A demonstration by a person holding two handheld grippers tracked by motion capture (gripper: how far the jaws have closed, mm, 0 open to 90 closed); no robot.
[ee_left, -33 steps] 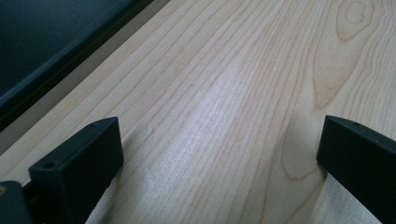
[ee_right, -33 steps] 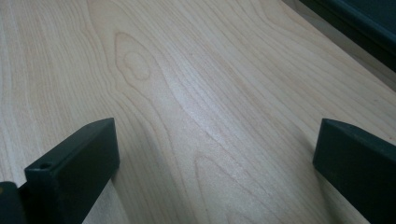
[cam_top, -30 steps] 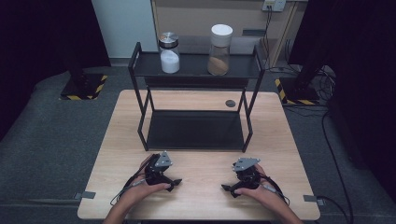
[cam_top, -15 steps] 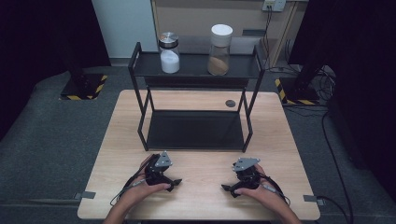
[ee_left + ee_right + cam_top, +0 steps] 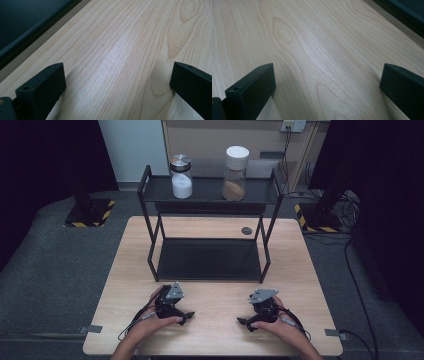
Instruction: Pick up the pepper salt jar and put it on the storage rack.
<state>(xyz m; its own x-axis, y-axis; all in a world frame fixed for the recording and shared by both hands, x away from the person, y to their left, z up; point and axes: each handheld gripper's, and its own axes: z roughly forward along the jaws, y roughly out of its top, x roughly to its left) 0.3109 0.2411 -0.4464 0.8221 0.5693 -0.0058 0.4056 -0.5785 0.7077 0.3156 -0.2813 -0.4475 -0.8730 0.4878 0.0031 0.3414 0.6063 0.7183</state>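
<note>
Left gripper [image 5: 186,314] and right gripper [image 5: 243,322] rest on the bench [image 5: 215,340], both spread wide and holding nothing — tips aimed at each other. Black rack [image 5: 210,260] stands just beyond; two jars [image 5: 182,176] on its top shelf.

My high view looks forward and down from above the near edge of the table [image 5: 210,227], taking in the whole top and the black rack [image 5: 210,195]. My 2 gripper views sit low and close, skimming the wood [image 5: 120,50] between their own jaws. Each catches a dark rack edge [image 5: 402,12] in an upper corner.
</note>
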